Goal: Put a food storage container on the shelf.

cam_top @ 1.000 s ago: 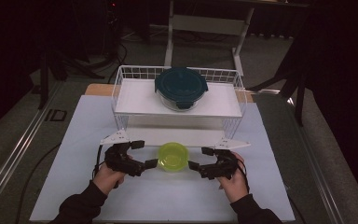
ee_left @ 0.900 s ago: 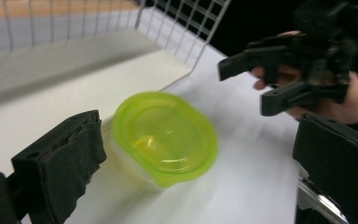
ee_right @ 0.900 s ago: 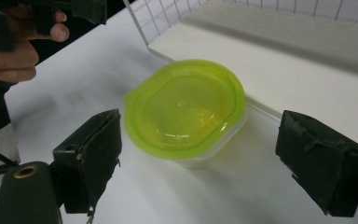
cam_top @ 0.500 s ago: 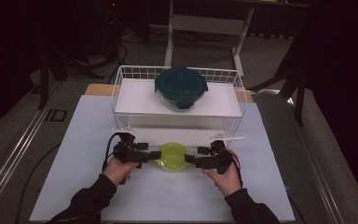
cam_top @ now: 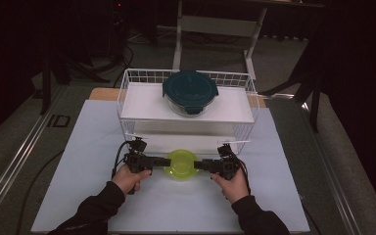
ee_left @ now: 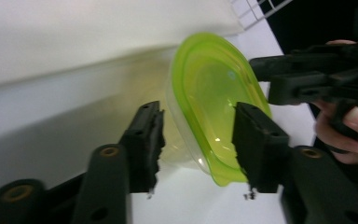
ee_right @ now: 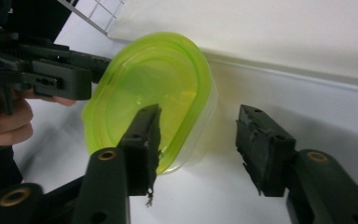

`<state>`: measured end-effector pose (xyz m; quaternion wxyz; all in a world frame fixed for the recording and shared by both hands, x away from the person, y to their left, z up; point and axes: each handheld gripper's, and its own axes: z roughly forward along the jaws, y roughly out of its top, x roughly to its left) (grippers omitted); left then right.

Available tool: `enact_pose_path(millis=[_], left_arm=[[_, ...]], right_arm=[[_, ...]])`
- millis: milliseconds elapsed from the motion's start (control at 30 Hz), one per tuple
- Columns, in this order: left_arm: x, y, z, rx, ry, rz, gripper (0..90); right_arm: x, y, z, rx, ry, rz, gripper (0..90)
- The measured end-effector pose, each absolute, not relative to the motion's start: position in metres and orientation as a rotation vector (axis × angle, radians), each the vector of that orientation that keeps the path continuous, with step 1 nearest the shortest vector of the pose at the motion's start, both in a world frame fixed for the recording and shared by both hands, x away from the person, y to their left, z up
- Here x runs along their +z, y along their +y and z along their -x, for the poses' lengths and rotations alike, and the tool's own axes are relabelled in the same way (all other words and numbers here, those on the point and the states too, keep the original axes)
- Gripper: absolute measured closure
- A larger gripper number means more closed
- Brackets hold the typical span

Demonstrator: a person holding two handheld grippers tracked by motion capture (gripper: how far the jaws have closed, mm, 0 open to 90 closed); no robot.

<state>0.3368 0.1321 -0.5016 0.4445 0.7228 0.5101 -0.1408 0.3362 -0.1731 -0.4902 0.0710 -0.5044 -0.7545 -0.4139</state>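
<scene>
Dark floor and black stands are surrounding the white table (cam_top: 78, 147), which is lying under the person's two forearms. At the far half of the table a white wire basket (cam_top: 127, 93) is standing, and inside it a glass container with a dark teal lid (cam_top: 190, 89) is resting on the white shelf, well apart from the hands.

Just in front of the basket, between the two hands, the small clear container with a yellow-green lid (cam_top: 181, 165) is sitting on the table. It seems to be the thing in work, because both tools are pointing at it from opposite sides, probably so that it cannot slide away when it is squeezed.

The left gripper (cam_top: 159, 161) is coming from the left, and its jaws have just been closing. In the left gripper view they are standing about half open around the near end of the container (ee_left: 205, 107); one pad (ee_left: 254, 140) is looking very close to the lid rim, but I cannot tell if it is pressing yet.

The right gripper (cam_top: 201, 165) is coming from the right, and its jaws have also just been closing. In the right gripper view one pad (ee_right: 144, 135) is lying over the lid (ee_right: 154, 88), while the other is standing apart from the container wall, so no grip is made yet.
</scene>
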Motion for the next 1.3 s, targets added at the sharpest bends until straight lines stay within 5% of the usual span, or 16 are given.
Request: enact_pose_path(millis=[267, 800, 1300], left_arm=[[-0.506, 0.129, -0.336, -0.393, 1.239, -1.807, 72.9], [-0.503, 0.126, -0.320, -0.355, 1.241, -1.846, 80.3], [-0.485, 0.128, -0.313, -0.331, 1.183, -1.785, 80.8]], right_arm=[[-0.493, -0.167, -0.336, -1.179, -2.250, 1.515, 65.6], [-0.482, -0.160, -0.321, -1.202, -2.228, 1.581, 80.0], [-0.464, -0.167, -0.320, -1.253, -2.218, 1.556, 80.6]])
